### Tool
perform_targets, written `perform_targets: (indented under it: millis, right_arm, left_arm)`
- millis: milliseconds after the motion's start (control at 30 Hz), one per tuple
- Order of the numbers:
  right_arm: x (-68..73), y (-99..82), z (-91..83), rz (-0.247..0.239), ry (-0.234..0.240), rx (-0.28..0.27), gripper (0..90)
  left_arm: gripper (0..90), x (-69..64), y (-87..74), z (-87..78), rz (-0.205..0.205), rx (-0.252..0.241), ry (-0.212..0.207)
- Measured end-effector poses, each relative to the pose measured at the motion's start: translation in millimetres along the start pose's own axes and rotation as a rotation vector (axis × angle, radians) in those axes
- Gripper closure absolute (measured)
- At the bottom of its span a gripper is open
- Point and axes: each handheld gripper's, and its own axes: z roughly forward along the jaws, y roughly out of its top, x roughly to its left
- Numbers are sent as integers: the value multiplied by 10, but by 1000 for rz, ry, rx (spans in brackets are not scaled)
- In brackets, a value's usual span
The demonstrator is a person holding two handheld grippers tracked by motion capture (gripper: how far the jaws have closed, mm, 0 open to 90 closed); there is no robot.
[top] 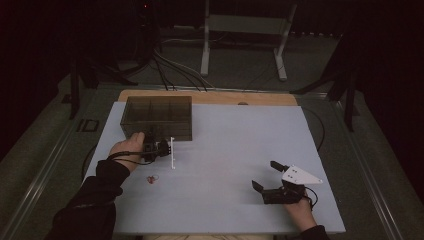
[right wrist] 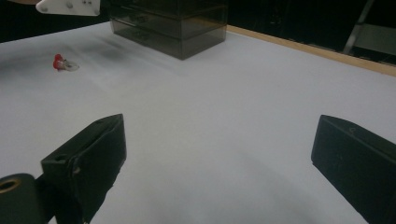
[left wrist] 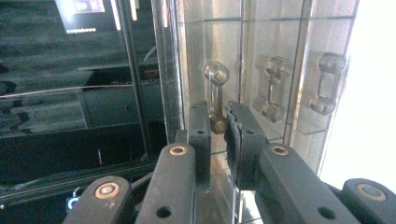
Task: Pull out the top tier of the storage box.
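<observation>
Looking from the left side of the table (top: pixel 215 200), I had my left hand (top: pixel 127 146) up against the front of the smoky clear drawer box (top: pixel 157 116), which stood at the far left of the pale mat, close to the wooden back edge. My left gripper (top: pixel 162 147) was pressed to the box's front face. Through the left gripper view I saw its jaws nearly together around the lower end of a clear drawer handle (left wrist: pixel 215 95), a small bar with a rounded knob at each end; the pads appeared to be touching it on both sides. 2 more handles of the same kind sat farther right on the box front. A white plate on the left gripper stood on edge just right of the jaws.

Nearer me, on the mat below that hand, lay a small red-and-clear item (top: pixel 152 178), apart from both grippers; I could not tell what it was.

Over at the near right, my right gripper (top: pixel 265 175) rested low above the bare mat, its jaws spread wide with nothing between them, well apart from the box.
</observation>
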Motion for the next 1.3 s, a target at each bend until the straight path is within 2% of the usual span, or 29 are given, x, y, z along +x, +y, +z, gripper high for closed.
perform_targets:
  millis: [167,300,333,367,533,800,867,1033,1067,1133,1167,1200,1233,1300]
  right_arm:
    - [1,1,0,1,-1,-1,30]
    - [6,1,3,1,1,2,30]
    - [8,2,4,0,1,2,30]
    - [9,2,4,0,1,2,30]
    - [6,1,3,1,1,3,30]
    - [8,1,5,0,2,3,30]
    - [3,-2,7,1,2,3,30]
    - [9,-1,11,-1,3,6,30]
    - [9,-1,9,-1,2,6,30]
    - [8,-1,9,1,3,5,30]
    - [8,-2,10,0,3,6,30]
    - [8,-2,11,0,3,7,30]
    - [8,-2,12,-1,4,7,30]
    - [9,-2,12,0,4,6,30]
  left_arm:
    - [806,0,-20,-82,-7,-6,-5]
    - [806,-22,-31,-115,1,-16,-7]
    - [805,-24,-30,-130,5,-6,-14]
    - [805,-34,-39,-125,-1,-23,-9]
    - [805,-57,-48,-172,0,-24,-6]
    - [803,-55,-61,-180,-13,-37,-13]
    - [802,-53,-56,-189,-5,-24,-17]
    - [801,-57,-68,-179,-3,-43,-10]
    - [799,-47,-68,-185,-5,-36,-22]
    - [792,-23,-91,-187,-20,-53,-39]
    - [782,-9,-112,-180,-45,-72,-49]
    - [751,12,-132,-188,-63,-81,-66]
    - [713,20,-150,-188,-77,-87,-57]
    - [628,58,-190,-198,-95,-104,-82]
